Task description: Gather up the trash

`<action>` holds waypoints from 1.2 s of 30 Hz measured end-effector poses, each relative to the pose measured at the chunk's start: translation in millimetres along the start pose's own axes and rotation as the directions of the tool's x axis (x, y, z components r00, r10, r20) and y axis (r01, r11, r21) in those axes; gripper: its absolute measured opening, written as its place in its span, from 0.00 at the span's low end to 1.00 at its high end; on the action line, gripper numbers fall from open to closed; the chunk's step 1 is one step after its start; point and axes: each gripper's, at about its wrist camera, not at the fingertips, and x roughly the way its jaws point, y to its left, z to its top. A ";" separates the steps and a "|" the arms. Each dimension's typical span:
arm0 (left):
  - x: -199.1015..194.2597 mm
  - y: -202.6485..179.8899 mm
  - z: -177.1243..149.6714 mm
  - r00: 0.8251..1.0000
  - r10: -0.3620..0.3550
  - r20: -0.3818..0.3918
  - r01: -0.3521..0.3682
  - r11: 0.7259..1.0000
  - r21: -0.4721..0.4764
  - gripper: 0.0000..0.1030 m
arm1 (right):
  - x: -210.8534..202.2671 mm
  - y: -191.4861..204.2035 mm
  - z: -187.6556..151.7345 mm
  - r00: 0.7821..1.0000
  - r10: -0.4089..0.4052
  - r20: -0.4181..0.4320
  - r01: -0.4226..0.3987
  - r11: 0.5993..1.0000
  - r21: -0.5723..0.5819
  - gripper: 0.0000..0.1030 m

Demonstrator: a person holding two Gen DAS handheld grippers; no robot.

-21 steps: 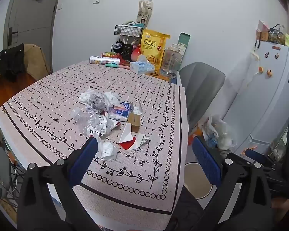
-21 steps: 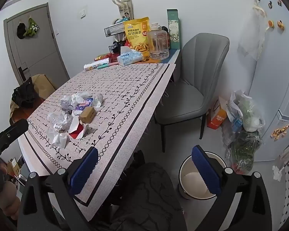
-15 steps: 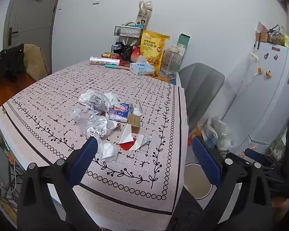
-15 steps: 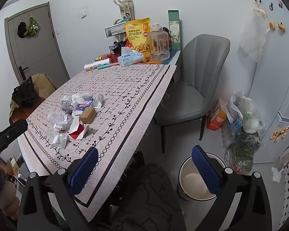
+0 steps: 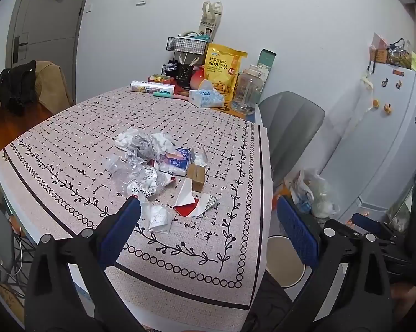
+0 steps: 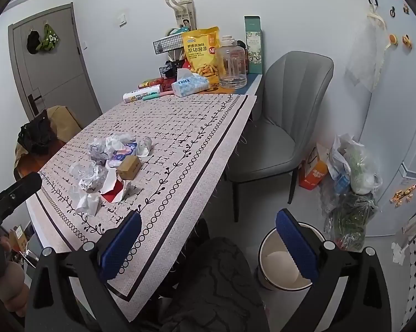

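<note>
Your left tongs (image 5: pixel 208 227) are spread wide and hold nothing, hanging above the near edge of the desk (image 5: pixel 69 138). Your right tongs (image 6: pixel 208 238) are spread wide too, empty, poised over the floor gap between the desk and the white bin (image 6: pixel 284 262). Trash lies heaped on the patterned cloth just ahead of your left tongs: crumpled tissues (image 5: pixel 156 218), clear plastic wrap (image 5: pixel 130 171), a small cardboard box (image 5: pixel 197 177) and a red-and-white wrapper (image 5: pixel 192 203).

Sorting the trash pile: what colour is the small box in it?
Brown cardboard box, clearest in the right wrist view.
</note>
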 end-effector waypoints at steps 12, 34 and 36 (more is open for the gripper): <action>0.5 2.6 2.4 1.000 -0.002 0.002 0.002 1.000 0.000 0.94 | -2.9 2.7 -1.4 1.000 0.006 0.017 -0.006 1.000 0.000 0.93; 5.8 -5.4 -0.8 1.000 -0.028 0.002 0.028 1.000 0.012 0.94 | -9.4 -4.8 1.0 0.999 -0.024 0.039 0.024 1.000 0.014 0.93; 5.2 -3.7 0.1 1.000 -0.028 0.004 0.028 1.000 0.006 0.94 | -9.6 -6.3 1.8 0.999 -0.027 0.043 0.026 0.999 0.019 0.93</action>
